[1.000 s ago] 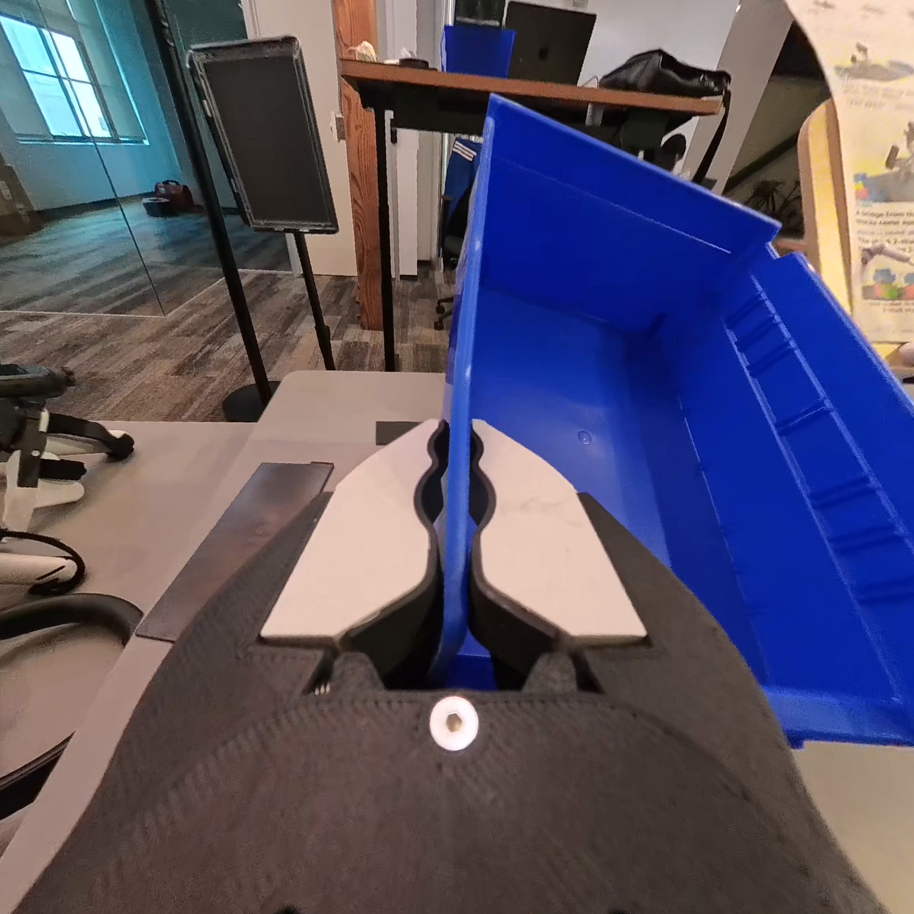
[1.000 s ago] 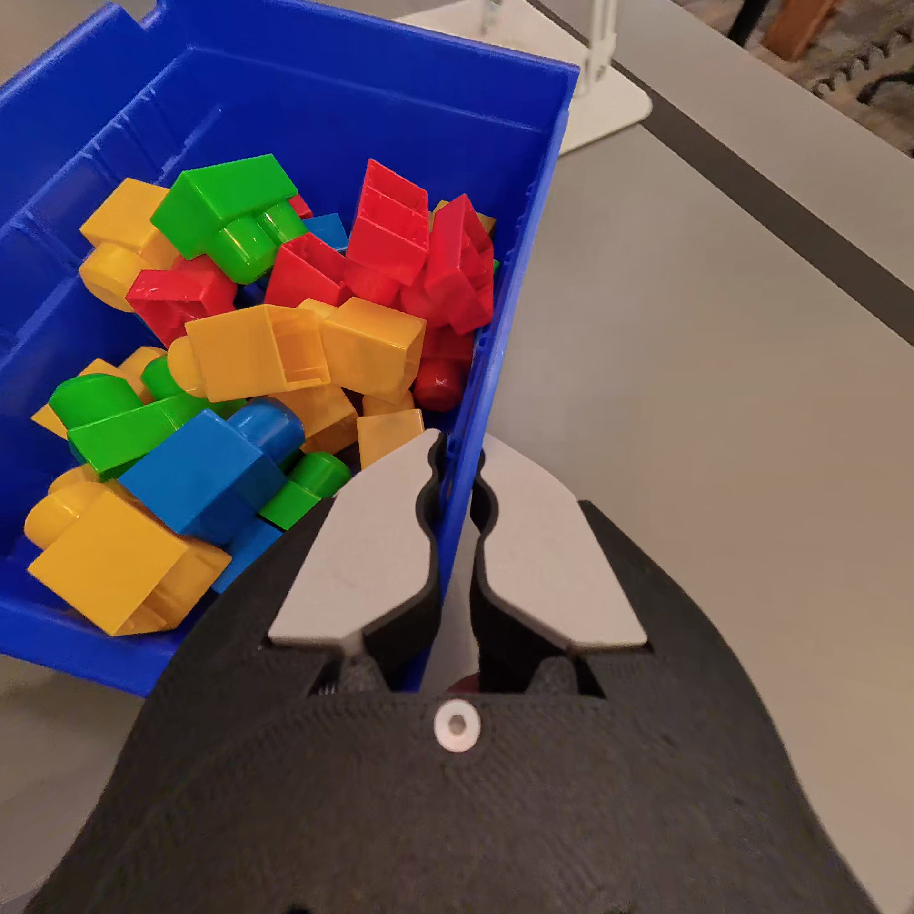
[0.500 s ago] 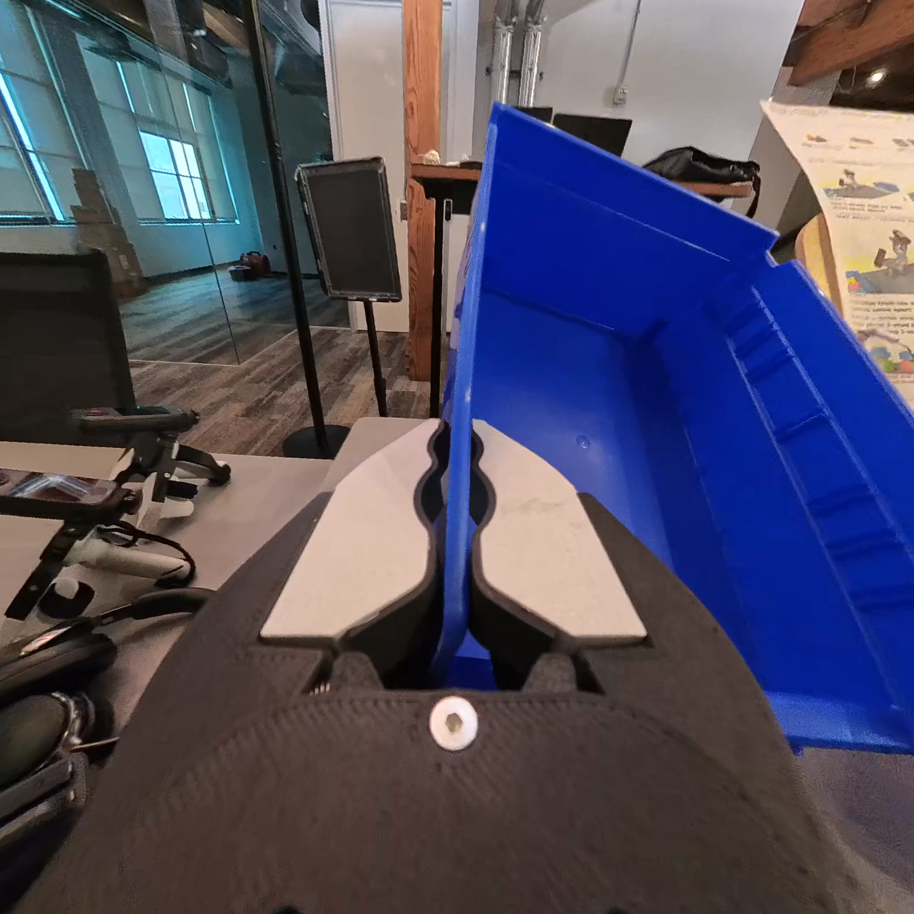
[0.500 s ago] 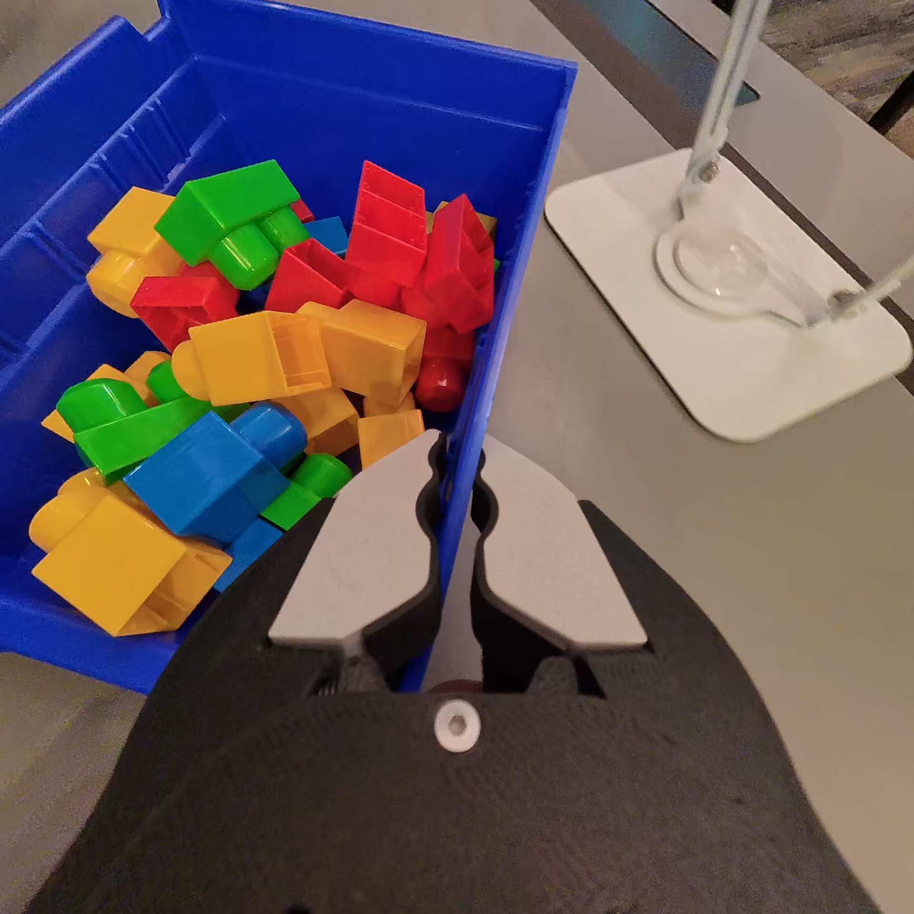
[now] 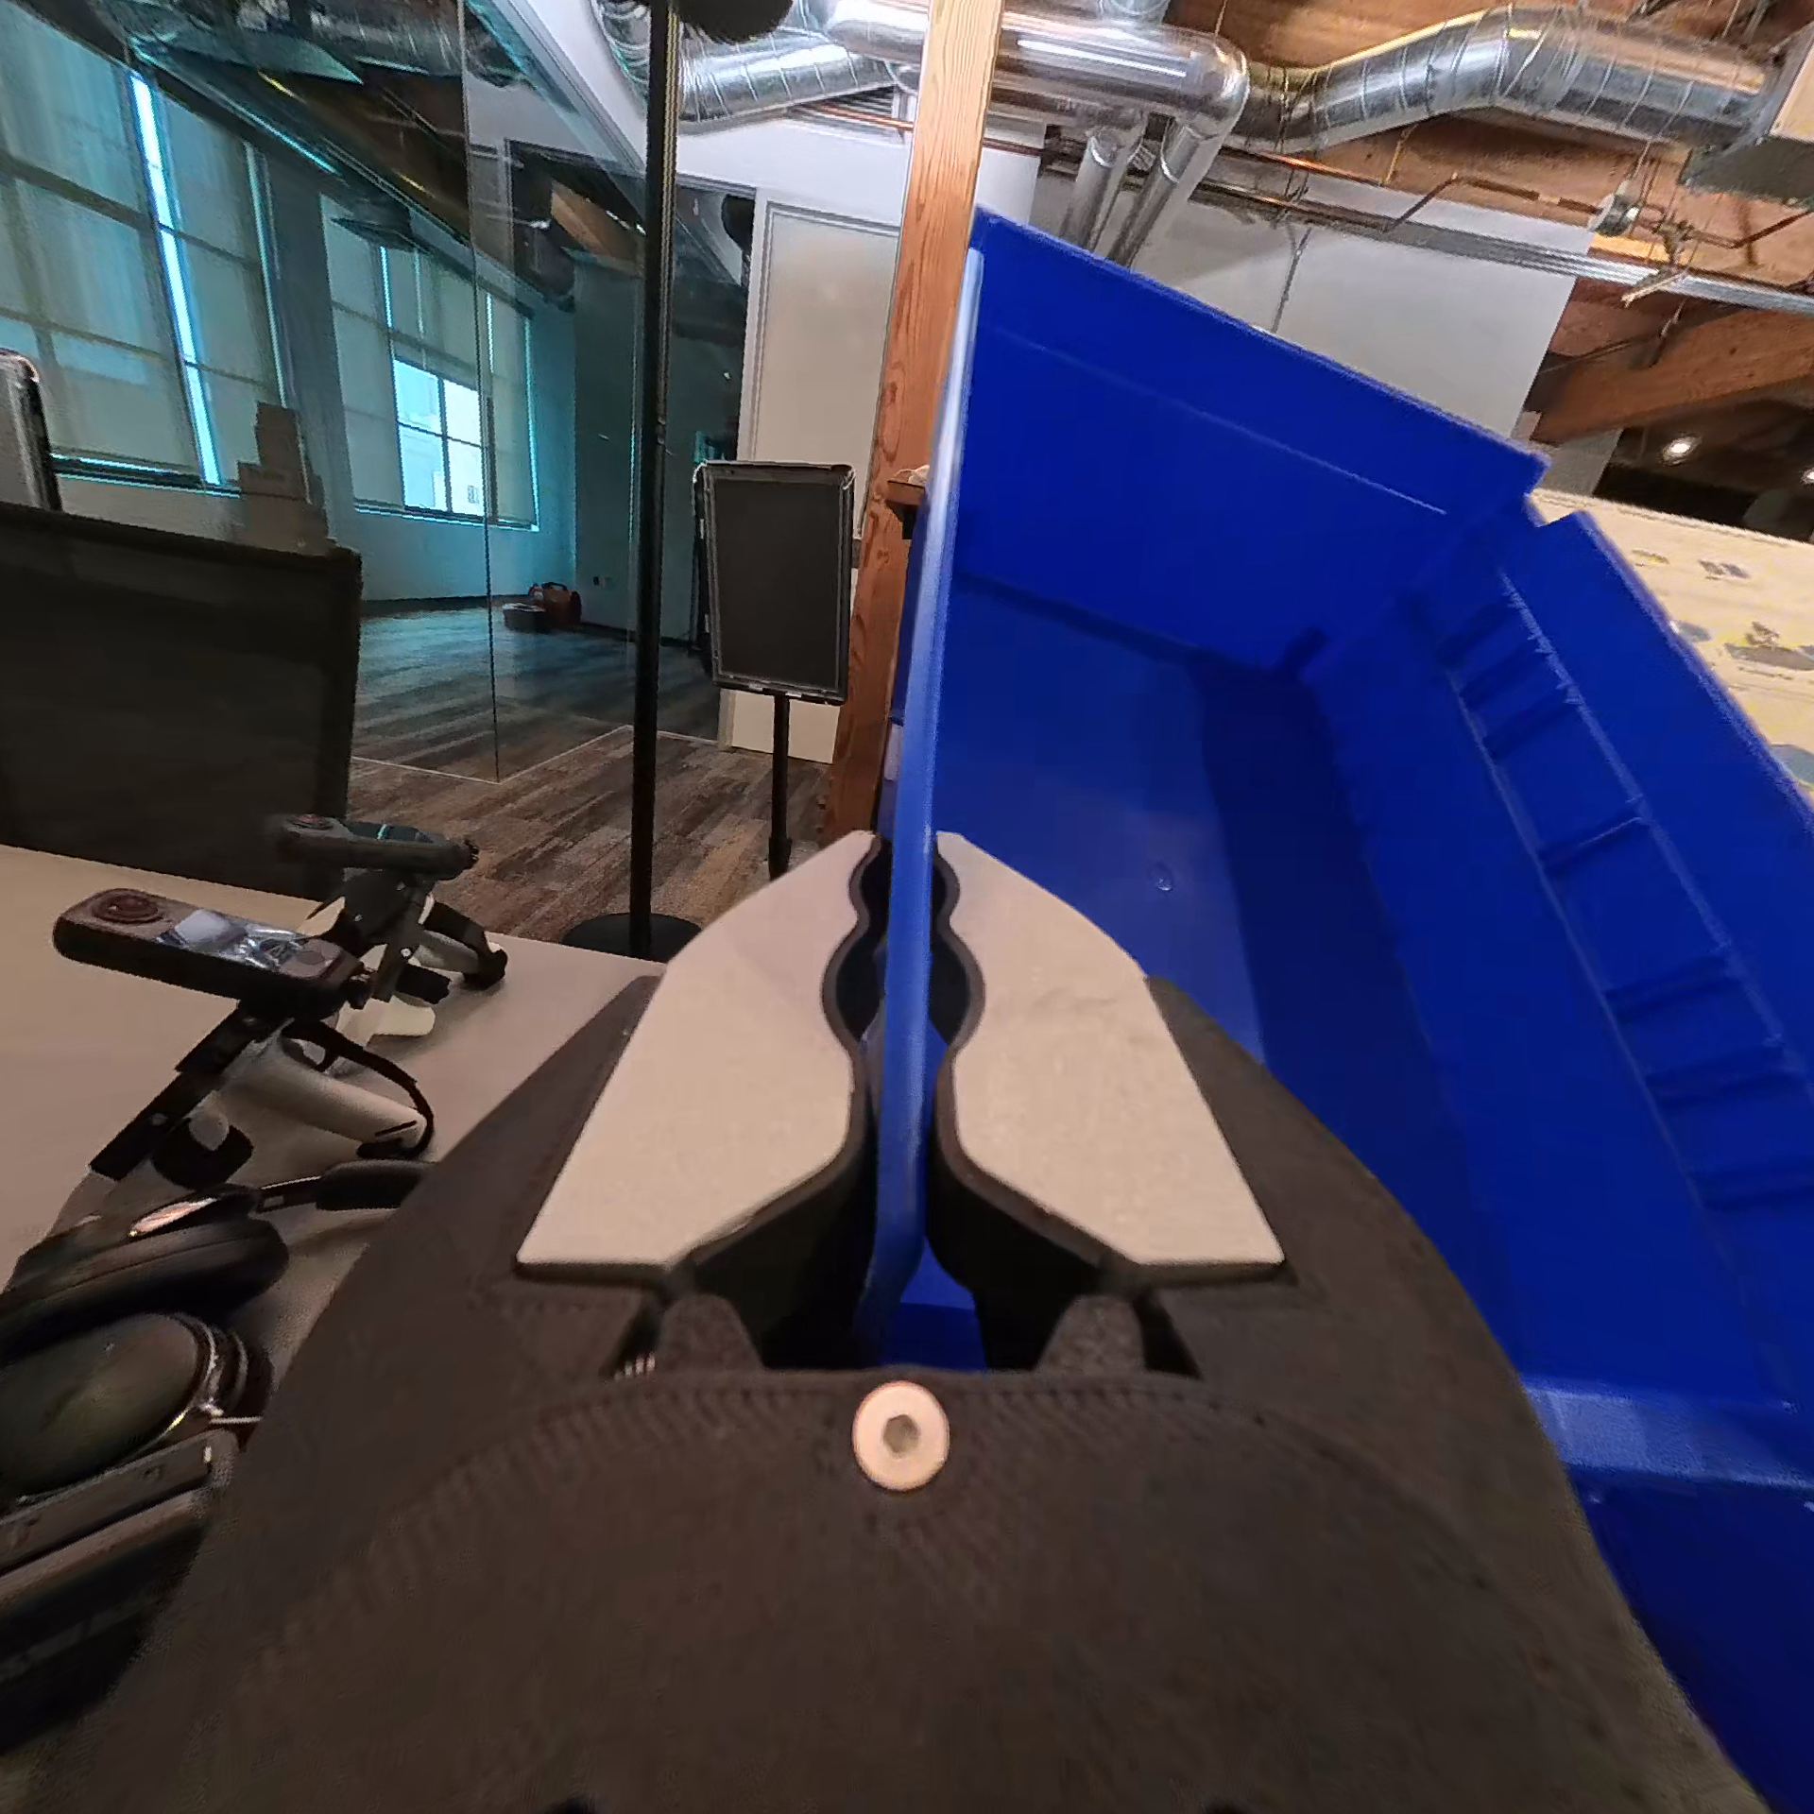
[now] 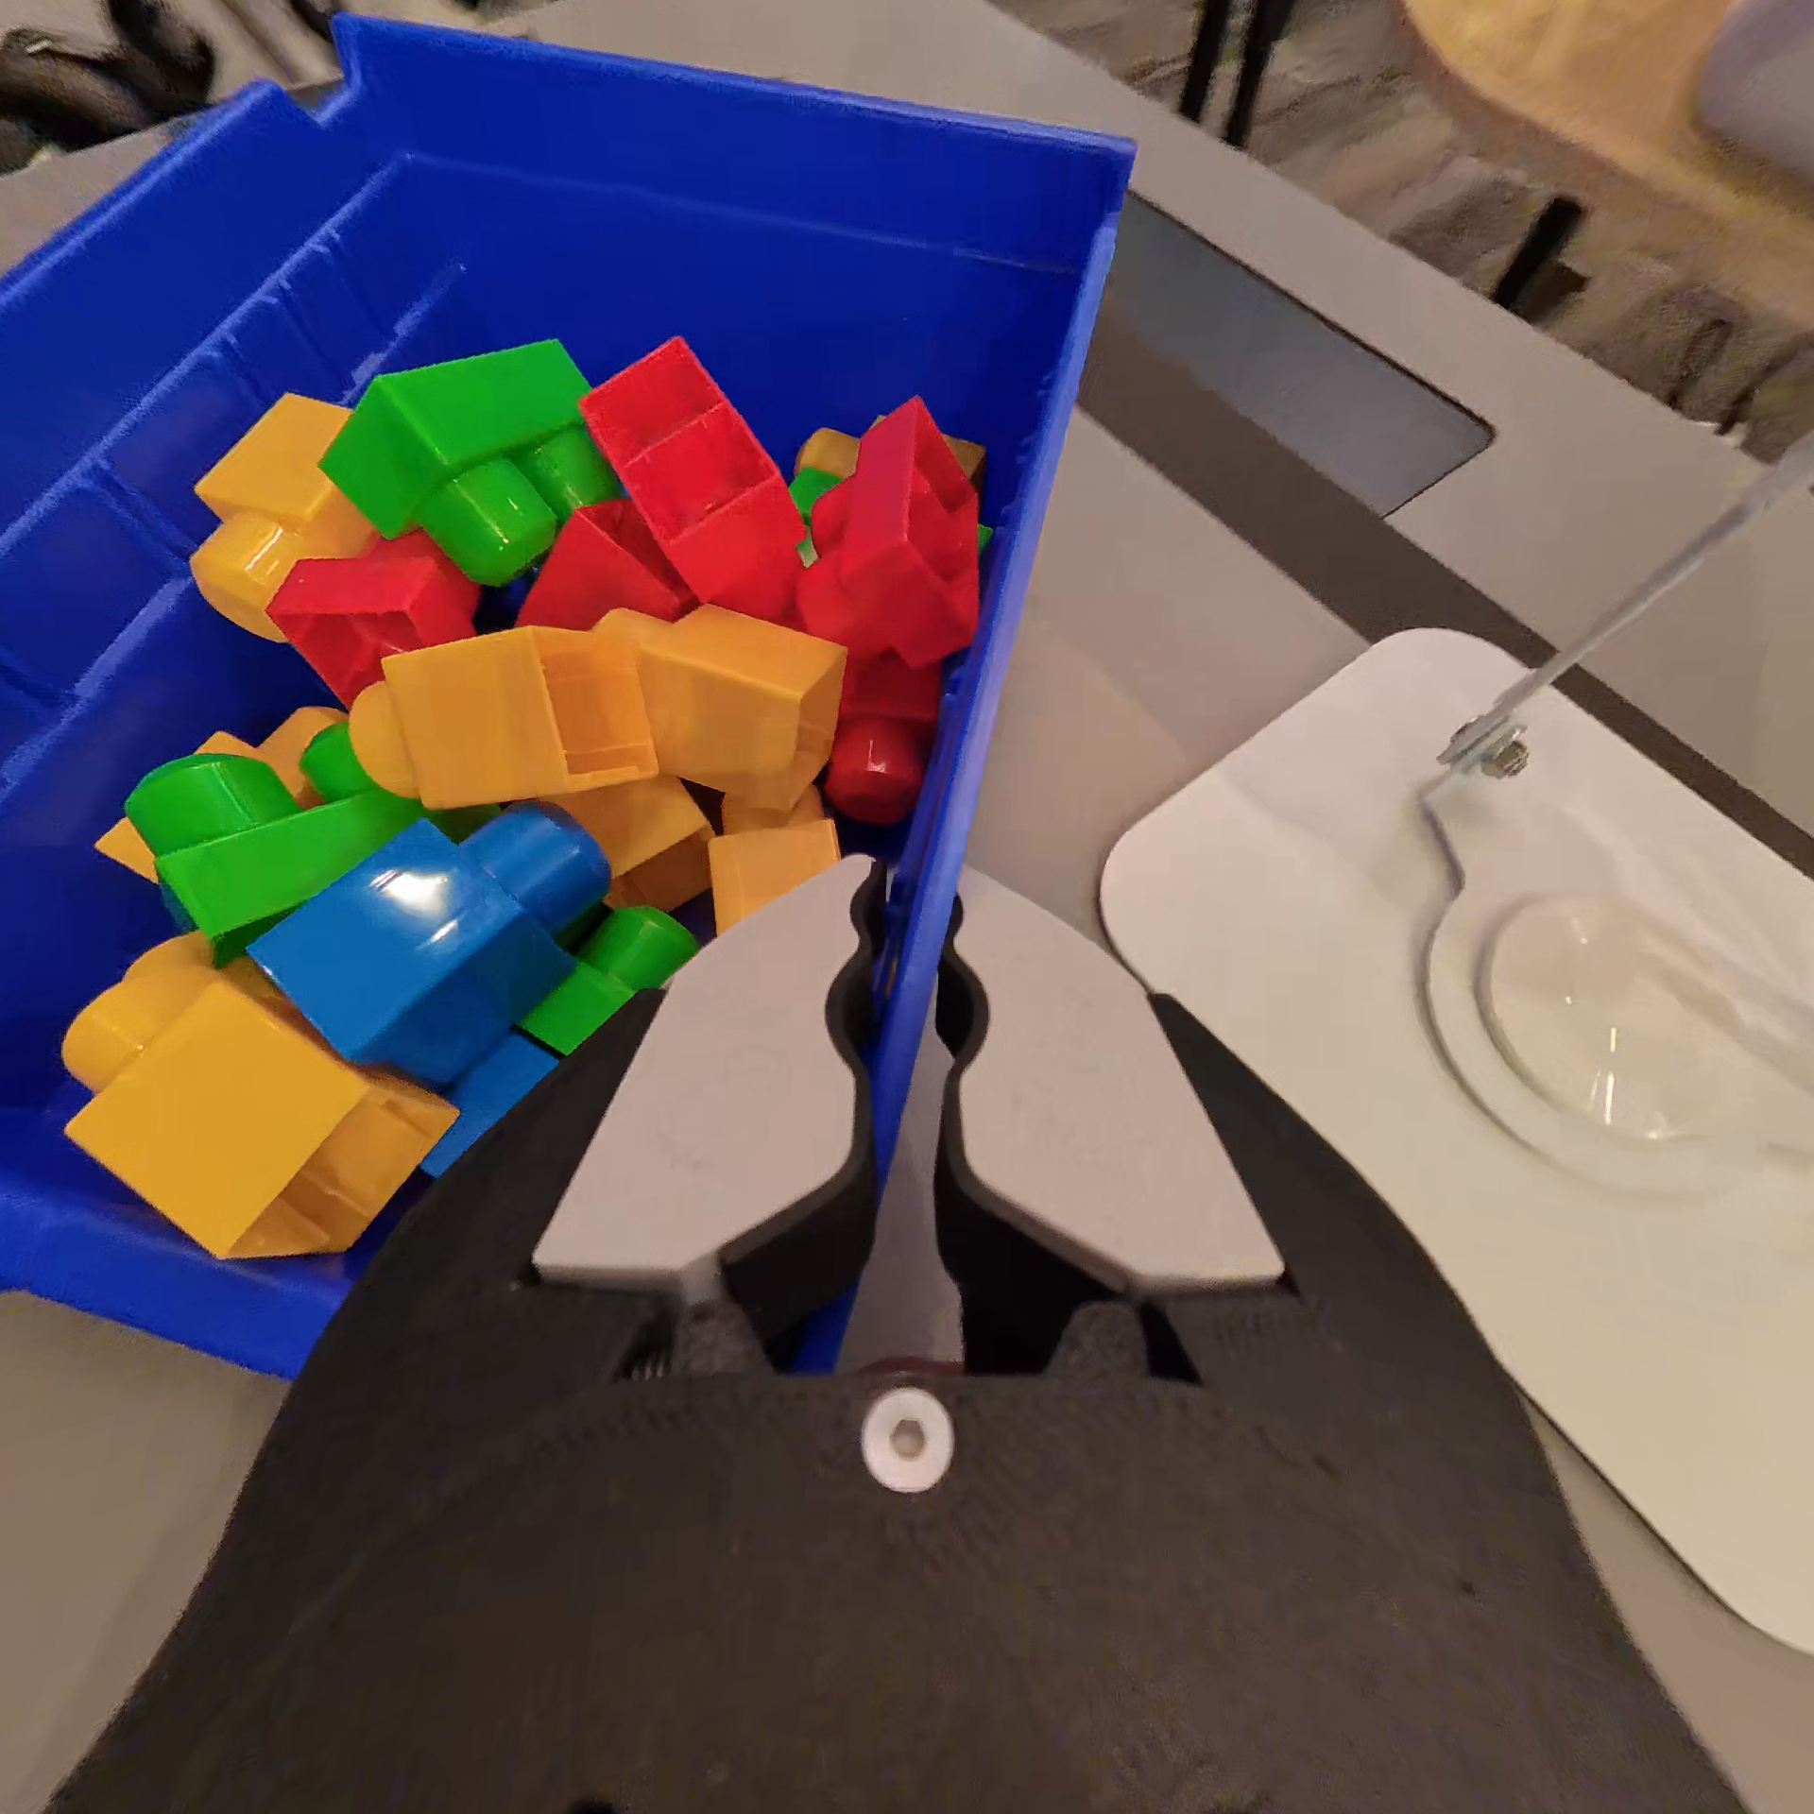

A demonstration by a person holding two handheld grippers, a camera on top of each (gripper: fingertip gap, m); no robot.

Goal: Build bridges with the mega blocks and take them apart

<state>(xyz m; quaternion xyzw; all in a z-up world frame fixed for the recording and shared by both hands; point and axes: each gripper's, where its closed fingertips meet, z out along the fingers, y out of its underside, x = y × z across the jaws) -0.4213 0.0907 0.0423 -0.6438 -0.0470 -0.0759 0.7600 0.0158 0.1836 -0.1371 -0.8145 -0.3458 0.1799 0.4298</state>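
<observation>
Blue bin (image 6: 687,245): tilted, clamped at two side walls. Left gripper (image 5: 908,883) closed on one thin wall, a pad pressed to each face; right gripper (image 6: 908,888) closed the same way on the opposite wall (image 6: 1021,550).

Blocks (image 6: 550,707): red, yellow, green and blue, heaped loose inside the bin toward its lower end, against the wall the right gripper holds. Nearest that gripper: a yellow block (image 6: 775,869) and a green stud (image 6: 638,947), touching or just beside the inner finger (image 6: 726,1060).

Beside the bin, right wrist view: white flat stand base (image 6: 1325,982) with a thin metal rod (image 6: 1620,628) bolted to it and a clear round dome (image 6: 1649,1031) on top, near the outer finger. Dark strip (image 6: 1276,363) set into the table beyond.

Left wrist view only: the upper part of the bin (image 5: 1276,785), bare blue floor and ribbed far wall, no blocks in sight there. Left of the gripper, small cameras on folding stands (image 5: 245,962), cables, and dark rounded gear (image 5: 118,1374) at the table edge. The right wrist view alone shows the blocks.

Surface: grey table (image 6: 1129,638), matte.

Room, left wrist view: black pole on a round base (image 5: 648,491), dark framed panel on a stand (image 5: 775,579), wooden post (image 5: 913,393), glass partition, windows, wood-plank floor (image 5: 550,834), silver ducts (image 5: 1178,79) under timber beams. A printed sheet (image 5: 1718,609) shows past the bin's far wall.
</observation>
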